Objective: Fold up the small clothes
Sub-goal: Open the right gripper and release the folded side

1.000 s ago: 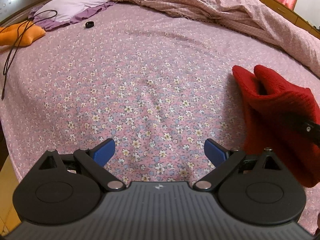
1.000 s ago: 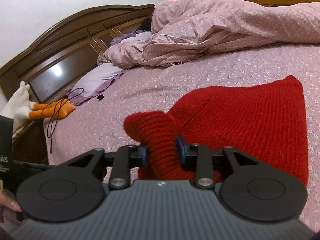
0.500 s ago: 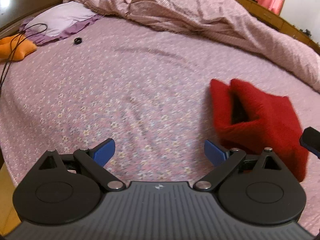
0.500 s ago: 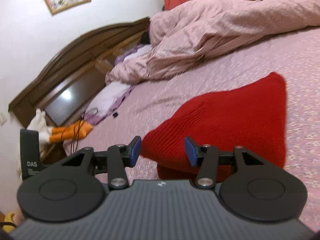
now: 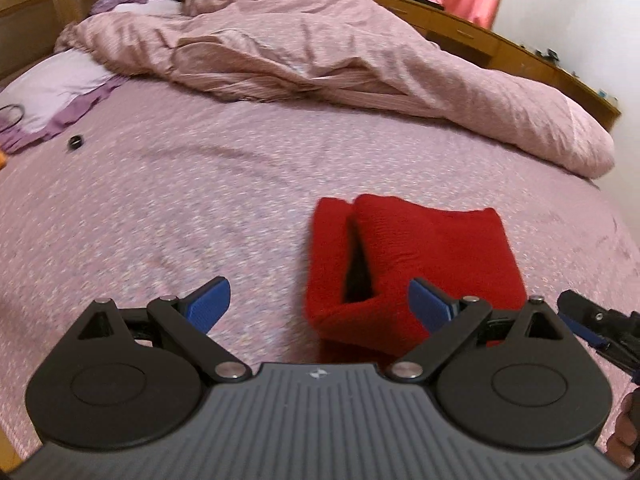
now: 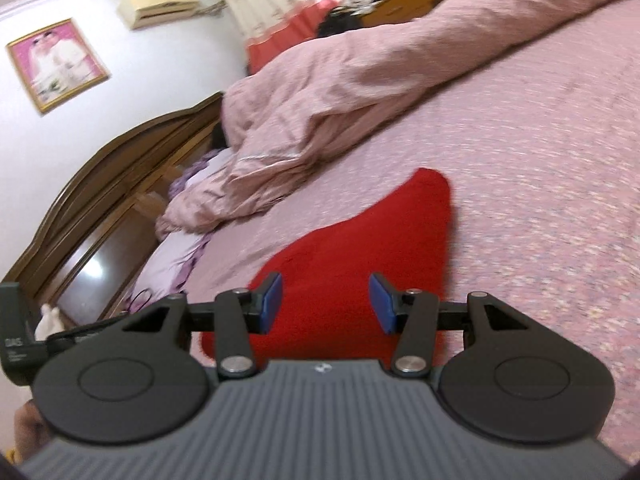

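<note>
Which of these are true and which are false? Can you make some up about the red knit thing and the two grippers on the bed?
1. The red knit lies folded on the bed. True.
2. The right gripper is squeezing the knit. False: its jaws stand open with nothing between the pads.
3. The left gripper is open. True.
4. The quilt covers the knit. False: the quilt is bunched up farther back, and the knit lies apart from it on the bare sheet.
5. A small black ring lies on the bed near the pillow. True.
6. The knit is blue. False: it is red.
</note>
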